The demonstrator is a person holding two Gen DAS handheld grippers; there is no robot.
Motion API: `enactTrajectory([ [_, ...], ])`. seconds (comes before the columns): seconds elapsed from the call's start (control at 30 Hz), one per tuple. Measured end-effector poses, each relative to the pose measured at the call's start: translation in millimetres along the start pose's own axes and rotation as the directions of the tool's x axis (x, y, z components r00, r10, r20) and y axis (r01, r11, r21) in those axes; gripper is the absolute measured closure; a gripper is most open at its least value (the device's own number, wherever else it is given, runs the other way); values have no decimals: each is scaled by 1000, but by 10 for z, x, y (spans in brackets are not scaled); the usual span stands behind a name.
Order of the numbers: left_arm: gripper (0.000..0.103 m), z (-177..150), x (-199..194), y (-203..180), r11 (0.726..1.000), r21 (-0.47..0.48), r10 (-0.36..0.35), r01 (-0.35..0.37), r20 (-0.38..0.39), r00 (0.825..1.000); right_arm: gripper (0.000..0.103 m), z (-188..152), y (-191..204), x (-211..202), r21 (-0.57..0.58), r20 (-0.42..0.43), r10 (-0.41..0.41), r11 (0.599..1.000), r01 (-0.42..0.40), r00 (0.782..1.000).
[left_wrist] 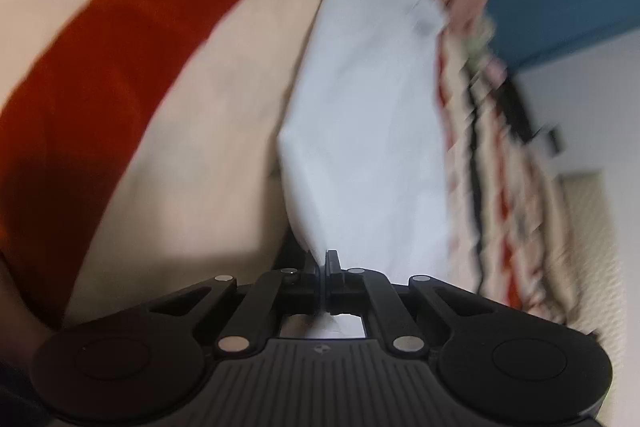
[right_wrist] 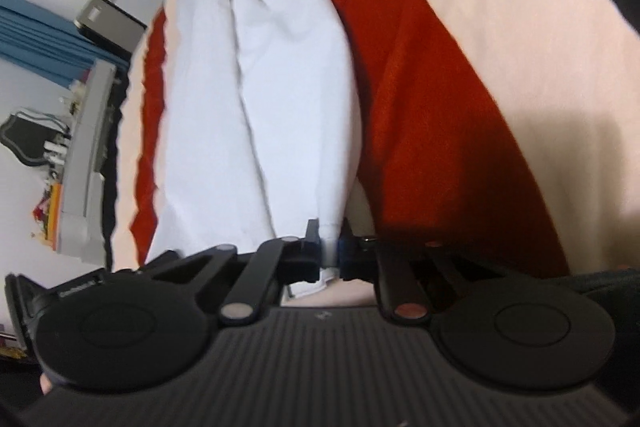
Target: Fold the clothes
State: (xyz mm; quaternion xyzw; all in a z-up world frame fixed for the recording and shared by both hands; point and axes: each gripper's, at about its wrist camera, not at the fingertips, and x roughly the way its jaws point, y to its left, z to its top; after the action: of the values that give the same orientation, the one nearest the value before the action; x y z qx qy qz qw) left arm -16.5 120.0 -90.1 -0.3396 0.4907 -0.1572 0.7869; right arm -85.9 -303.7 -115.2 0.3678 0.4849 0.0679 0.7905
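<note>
Right hand-held gripper [right_wrist: 329,247] clamped on white garment [right_wrist: 256,99], red-striped cream bedspread [right_wrist: 420,107] beneath

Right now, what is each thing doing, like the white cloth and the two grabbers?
Left hand-held gripper: shut on the cloth's edge.
Right hand-held gripper: shut on the cloth's edge.
Pale white fabric garment: pinched by both grippers, stretched out with creases.
Cream and red striped bed cover: spread out beneath the garment.

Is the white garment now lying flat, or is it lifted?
Lifted at two edges: the left hand-held gripper and the right hand-held gripper each pinch the white garment. Folded or not: cannot tell.
</note>
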Motion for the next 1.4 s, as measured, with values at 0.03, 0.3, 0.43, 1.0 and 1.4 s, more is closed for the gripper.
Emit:
enactTrajectory([
  [0.03, 101, 30, -77, 0, 1000, -8, -30, 30, 23, 999, 93, 10, 25, -65, -6, 23, 16, 1000, -16, 1000],
  [0.3, 102, 194, -924, -375, 968, -5, -248, 253, 170, 954, 94, 90, 420, -988, -88, 207, 193, 980, -178, 959],
  [0.43, 102, -44, -1377, -659, 953, 48, -302, 298, 190, 934, 94, -33, 538, -1392, -132, 246, 243, 967, -216, 938],
  [1.0, 102, -344, -1237, -432, 972, 36, -235, 232, 165, 958, 94, -58, 511, -1188, -50, 257, 229, 973, -224, 939],
  [1.4, 101, 1117, -216, -1212, 974, 225, -111, 15, 420, 901, 93, 1336, 1296, -180, -229, 470, 150, 972, -44, 870],
])
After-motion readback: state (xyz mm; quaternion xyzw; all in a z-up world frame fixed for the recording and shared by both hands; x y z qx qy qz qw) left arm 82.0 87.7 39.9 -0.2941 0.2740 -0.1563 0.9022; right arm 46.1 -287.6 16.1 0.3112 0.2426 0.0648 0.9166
